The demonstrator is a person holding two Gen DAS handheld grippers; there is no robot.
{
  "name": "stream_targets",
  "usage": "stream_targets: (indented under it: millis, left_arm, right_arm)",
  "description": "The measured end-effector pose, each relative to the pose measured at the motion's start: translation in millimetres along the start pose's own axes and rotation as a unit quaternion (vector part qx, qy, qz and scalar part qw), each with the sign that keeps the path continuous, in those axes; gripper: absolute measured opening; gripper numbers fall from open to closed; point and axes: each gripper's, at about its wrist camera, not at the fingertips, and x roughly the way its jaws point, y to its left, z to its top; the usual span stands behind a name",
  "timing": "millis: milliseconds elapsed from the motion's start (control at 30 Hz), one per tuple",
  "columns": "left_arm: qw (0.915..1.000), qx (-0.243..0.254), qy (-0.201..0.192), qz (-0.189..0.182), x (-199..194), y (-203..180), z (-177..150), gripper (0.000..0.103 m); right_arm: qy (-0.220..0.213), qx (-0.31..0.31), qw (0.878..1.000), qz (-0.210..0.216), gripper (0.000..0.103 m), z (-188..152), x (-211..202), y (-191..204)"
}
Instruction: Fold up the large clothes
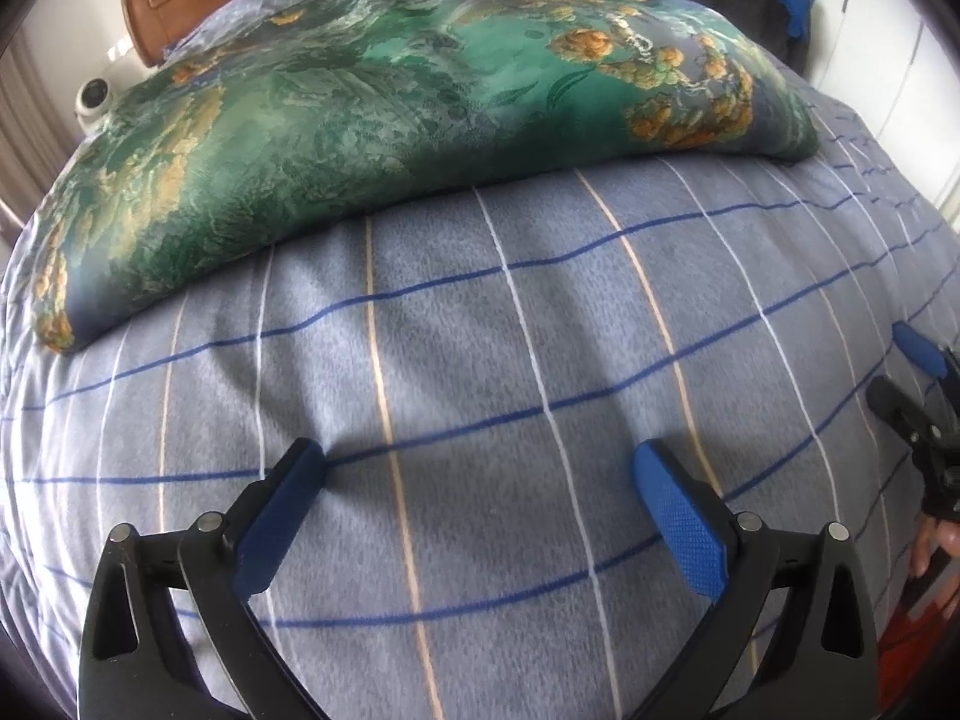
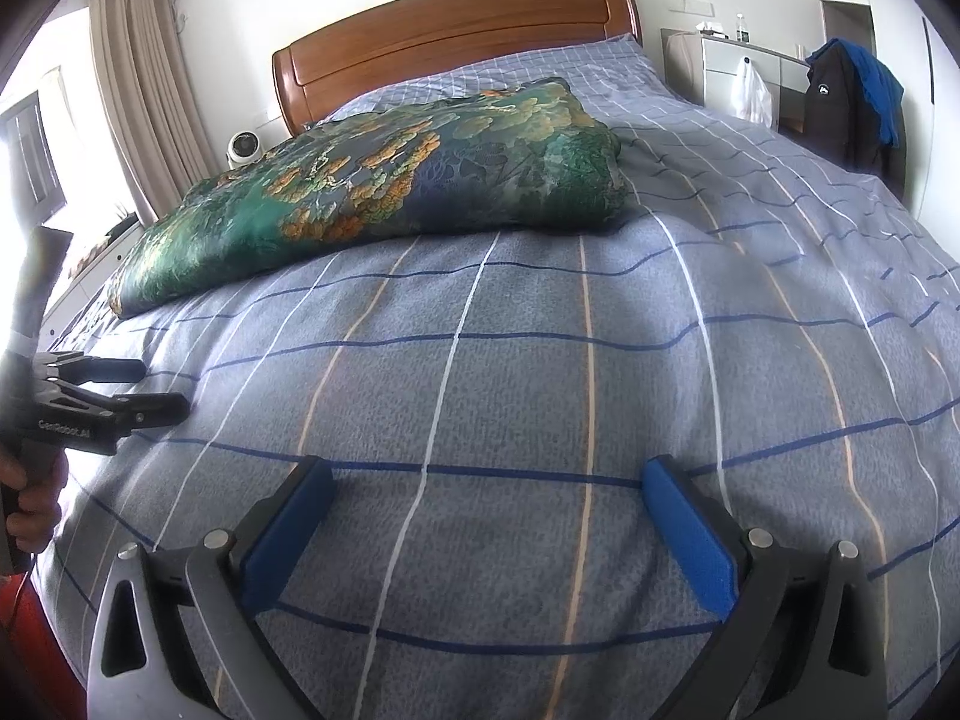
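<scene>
Both the left gripper and right gripper hang wide open, empty; the soft, slippery-looking green cloth at twelve o'clock wants corner grips.

Bare bedspread between and ahead of both finger pairs; green quilt blocks farther ahead, headboard beyond it.

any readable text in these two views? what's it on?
"GenRobot.AI", as best it reads: white print on the body of the left tongs, seen in the right wrist view.
White logo on the dark jacket: too small to read.
Bottle on the cabinet: label too small to read.
Nothing else legible.
</scene>
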Motion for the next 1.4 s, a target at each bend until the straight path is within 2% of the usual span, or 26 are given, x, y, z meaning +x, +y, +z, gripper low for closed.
stream_targets:
  millis: [200,300,367,433,500,567,633,667,700,733,767,800,867,933,967,1033,1100,1200,1300,1400]
  left_arm:
    - [0.9994,0.020,-0.023,0.016,-23.4,3.2,6.1,0.102]
    - [0.9981,0.005,-0.060,0.013,-42.9,19.0,25.5,0.102]
    - [0.9968,-0.011,-0.079,0.005,-48.6,27.0,41.5,0.102]
    - [0.9952,-0.030,-0.093,-0.006,-49.9,35.0,64.8,0.102]
    - [0.9935,-0.040,-0.106,-0.010,-49.1,38.7,83.5,0.102]
    - [0.9921,-0.045,-0.116,-0.011,-49.2,38.9,100.7,0.102]
    - [0.9921,-0.039,-0.118,-0.018,-49.2,38.2,110.1,0.102]
    - [0.9925,-0.029,-0.117,-0.020,-50.1,36.1,117.1,0.102]
    - [0.9926,-0.022,-0.117,-0.021,-50.4,35.0,120.6,0.102]
    - [0.9928,-0.009,-0.117,-0.024,-52.8,32.6,129.5,0.102]
    - [0.9926,0.001,-0.118,-0.029,-56.7,30.5,139.9,0.102]
    - [0.9922,0.009,-0.119,-0.036,-60.2,28.9,149.9,0.102]
    - [0.9905,0.020,-0.125,-0.055,-65.8,19.6,172.3,0.102]
    - [0.9870,0.034,-0.126,-0.094,-73.4,6.2,201.7,0.102]
    - [0.9852,0.045,-0.114,-0.120,-72.3,-2.8,214.3,0.102]
    - [0.9792,0.073,-0.069,-0.176,-65.1,-25.3,238.3,0.102]
    - [0.9750,0.094,-0.045,-0.196,-60.8,-44.4,252.3,0.102]
    - [0.9728,0.131,-0.032,-0.188,-60.5,-65.7,264.8,0.102]
    - [0.9740,0.140,-0.018,-0.178,-60.2,-70.2,267.1,0.102]
    - [0.9794,0.156,0.002,-0.129,-56.3,-70.2,265.5,0.102]
  right_arm:
    - [0.004,0.008,1.000,0.009,0.102,2.2,-2.7,-1.5]
    - [-0.005,0.079,0.995,0.052,0.102,15.2,-16.0,-18.6]
    - [-0.025,0.157,0.982,0.100,0.102,33.5,-18.0,-41.2]
    - [-0.029,0.215,0.968,0.128,0.102,50.6,-7.6,-61.5]
    - [-0.029,0.281,0.948,0.145,0.102,70.5,16.8,-85.2]
    - [-0.031,0.319,0.933,0.165,0.102,86.5,42.2,-98.6]
    - [-0.022,0.363,0.908,0.207,0.102,100.6,74.9,-107.7]
    - [-0.012,0.387,0.893,0.229,0.096,105.7,92.8,-110.5]
    - [-0.006,0.405,0.886,0.226,0.086,110.0,105.7,-112.9]
    - [-0.006,0.413,0.886,0.209,0.077,113.9,113.4,-113.9]
    - [-0.010,0.408,0.894,0.187,0.051,119.2,117.5,-112.6]
    - [-0.017,0.397,0.902,0.171,0.040,123.0,115.5,-109.3]
    - [-0.057,0.342,0.925,0.155,0.028,133.3,92.3,-92.9]
    - [-0.094,0.242,0.957,0.127,0.025,147.5,60.7,-60.8]
    - [-0.106,0.206,0.966,0.118,0.024,152.2,50.1,-47.5]
    - [-0.125,0.147,0.975,0.108,0.024,159.7,33.5,-23.0]
    - [-0.140,0.088,0.981,0.099,0.023,167.8,22.2,3.8]
    - [-0.155,0.007,0.984,0.092,0.022,175.3,13.9,44.5]
    - [-0.165,-0.065,0.980,0.087,0.022,175.2,8.6,81.1]
    - [-0.170,-0.133,0.974,0.074,0.022,174.0,7.6,117.5]
